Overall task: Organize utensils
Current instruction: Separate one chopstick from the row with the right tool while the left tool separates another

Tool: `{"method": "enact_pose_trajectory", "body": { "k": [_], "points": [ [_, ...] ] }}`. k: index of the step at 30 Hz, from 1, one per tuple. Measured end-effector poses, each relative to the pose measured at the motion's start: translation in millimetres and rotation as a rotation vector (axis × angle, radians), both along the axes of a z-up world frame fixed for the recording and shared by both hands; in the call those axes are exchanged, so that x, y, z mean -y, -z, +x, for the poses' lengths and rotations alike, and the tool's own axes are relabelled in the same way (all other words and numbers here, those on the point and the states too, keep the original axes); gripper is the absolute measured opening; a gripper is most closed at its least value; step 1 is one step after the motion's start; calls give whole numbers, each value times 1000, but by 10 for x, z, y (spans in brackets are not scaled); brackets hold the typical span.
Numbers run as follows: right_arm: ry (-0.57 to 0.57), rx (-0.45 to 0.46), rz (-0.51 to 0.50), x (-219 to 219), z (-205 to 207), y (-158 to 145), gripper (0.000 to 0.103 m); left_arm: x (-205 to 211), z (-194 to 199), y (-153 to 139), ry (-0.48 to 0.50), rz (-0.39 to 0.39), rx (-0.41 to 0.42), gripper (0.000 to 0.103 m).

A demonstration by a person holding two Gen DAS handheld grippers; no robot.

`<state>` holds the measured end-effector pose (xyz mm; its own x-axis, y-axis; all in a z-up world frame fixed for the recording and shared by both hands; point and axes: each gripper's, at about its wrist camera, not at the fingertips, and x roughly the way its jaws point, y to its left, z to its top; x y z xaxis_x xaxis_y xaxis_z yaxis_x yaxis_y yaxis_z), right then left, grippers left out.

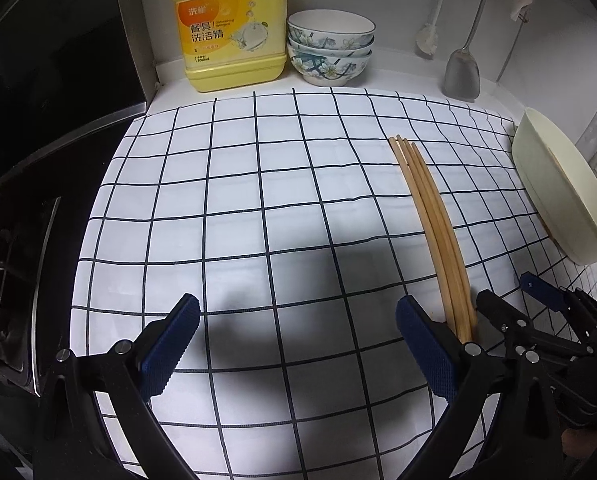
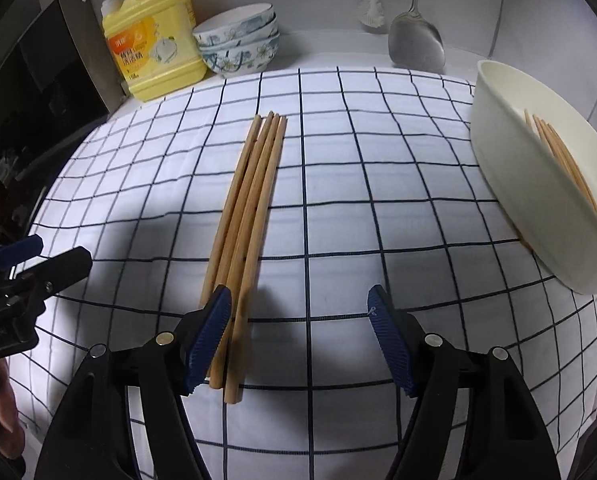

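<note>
A bundle of several wooden chopsticks (image 2: 244, 220) lies on the checked cloth (image 2: 358, 200), running away from me; it also shows in the left wrist view (image 1: 430, 216). My right gripper (image 2: 300, 332) is open, low over the cloth, its left finger resting against the near ends of the bundle. My left gripper (image 1: 298, 344) is open and empty, the chopsticks just right of its right finger. The right gripper (image 1: 510, 304) shows beyond them in the left wrist view. A cream oval container (image 2: 510, 168) at the right holds more chopsticks (image 2: 562, 160).
Against the back wall stand a yellow detergent jug (image 1: 230, 28) and stacked floral bowls (image 1: 330, 48). A metal spatula (image 1: 462, 72) and a brush (image 1: 428, 40) hang there. A dark stove (image 1: 26, 200) lies left of the cloth.
</note>
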<state>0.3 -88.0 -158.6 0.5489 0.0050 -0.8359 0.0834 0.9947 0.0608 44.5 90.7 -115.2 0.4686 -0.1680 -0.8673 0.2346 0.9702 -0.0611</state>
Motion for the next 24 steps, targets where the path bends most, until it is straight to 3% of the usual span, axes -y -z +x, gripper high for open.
{"method": "enact_pose_trajectory", "body": {
  "k": [24],
  "points": [
    [-77, -9, -125, -37, 44, 96, 67, 289, 108, 120, 33, -5, -7, 97]
  ]
}}
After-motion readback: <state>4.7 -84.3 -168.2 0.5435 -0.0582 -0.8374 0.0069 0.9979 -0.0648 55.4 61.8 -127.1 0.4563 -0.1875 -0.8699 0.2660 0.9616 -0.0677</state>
